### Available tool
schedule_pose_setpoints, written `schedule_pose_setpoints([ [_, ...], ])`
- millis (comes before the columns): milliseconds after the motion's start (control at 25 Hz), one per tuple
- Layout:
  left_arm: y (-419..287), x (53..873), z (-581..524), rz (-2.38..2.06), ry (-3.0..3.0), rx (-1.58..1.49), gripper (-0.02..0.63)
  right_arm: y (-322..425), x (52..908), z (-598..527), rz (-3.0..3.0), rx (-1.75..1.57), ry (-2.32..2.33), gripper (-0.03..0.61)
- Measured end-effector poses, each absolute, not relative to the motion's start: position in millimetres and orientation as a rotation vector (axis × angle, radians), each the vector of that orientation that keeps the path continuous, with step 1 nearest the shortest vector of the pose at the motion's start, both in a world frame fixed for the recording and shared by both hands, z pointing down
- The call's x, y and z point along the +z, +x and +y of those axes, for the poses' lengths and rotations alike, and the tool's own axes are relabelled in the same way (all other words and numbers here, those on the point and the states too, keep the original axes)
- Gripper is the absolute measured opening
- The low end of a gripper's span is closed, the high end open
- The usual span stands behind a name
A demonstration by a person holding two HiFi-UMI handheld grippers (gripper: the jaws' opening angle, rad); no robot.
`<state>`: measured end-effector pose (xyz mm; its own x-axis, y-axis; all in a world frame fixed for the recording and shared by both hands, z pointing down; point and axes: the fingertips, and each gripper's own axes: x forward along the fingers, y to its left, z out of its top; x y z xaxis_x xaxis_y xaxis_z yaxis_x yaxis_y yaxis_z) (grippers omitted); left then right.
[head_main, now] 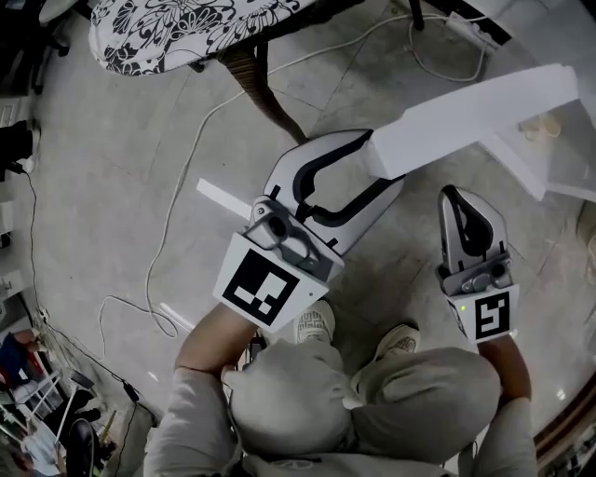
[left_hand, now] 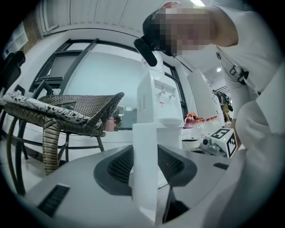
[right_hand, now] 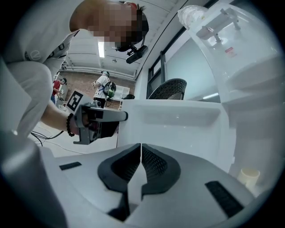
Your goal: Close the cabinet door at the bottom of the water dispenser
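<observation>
The white cabinet door (head_main: pixel 475 107) stands swung out from the water dispenser (left_hand: pixel 156 98). My left gripper (head_main: pixel 368 163) is clamped over the door's free edge. In the left gripper view the door edge (left_hand: pixel 144 151) stands upright between the two dark pads, which touch it on both sides. My right gripper (head_main: pixel 466 200) hangs to the right of it, jaws shut and empty. In the right gripper view the shut jaws (right_hand: pixel 141 158) point at the door's inner face (right_hand: pixel 178 120), beside the dispenser body (right_hand: pixel 240 67); the left gripper (right_hand: pixel 95 120) shows at the door's left edge.
A wicker chair with a patterned cushion (head_main: pixel 186 28) stands to the upper left, its leg (head_main: pixel 265 93) near the door. Cables (head_main: pixel 172 214) and a white strip (head_main: pixel 223 197) lie on the tiled floor. The person's shoes (head_main: pixel 317 321) are below the grippers. A pale cup (right_hand: pixel 249 176) sits in the cabinet.
</observation>
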<state>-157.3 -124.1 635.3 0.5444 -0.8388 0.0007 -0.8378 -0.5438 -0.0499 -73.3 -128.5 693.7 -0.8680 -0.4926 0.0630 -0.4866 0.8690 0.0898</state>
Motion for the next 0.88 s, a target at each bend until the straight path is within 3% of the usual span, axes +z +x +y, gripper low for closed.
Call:
schedule_pose_setpoints([
  [880, -81, 635, -64, 1.312, -2.723, 0.05, 0.173, 1, 743, -77, -2.783, -0.049, 0.982, 0.018],
])
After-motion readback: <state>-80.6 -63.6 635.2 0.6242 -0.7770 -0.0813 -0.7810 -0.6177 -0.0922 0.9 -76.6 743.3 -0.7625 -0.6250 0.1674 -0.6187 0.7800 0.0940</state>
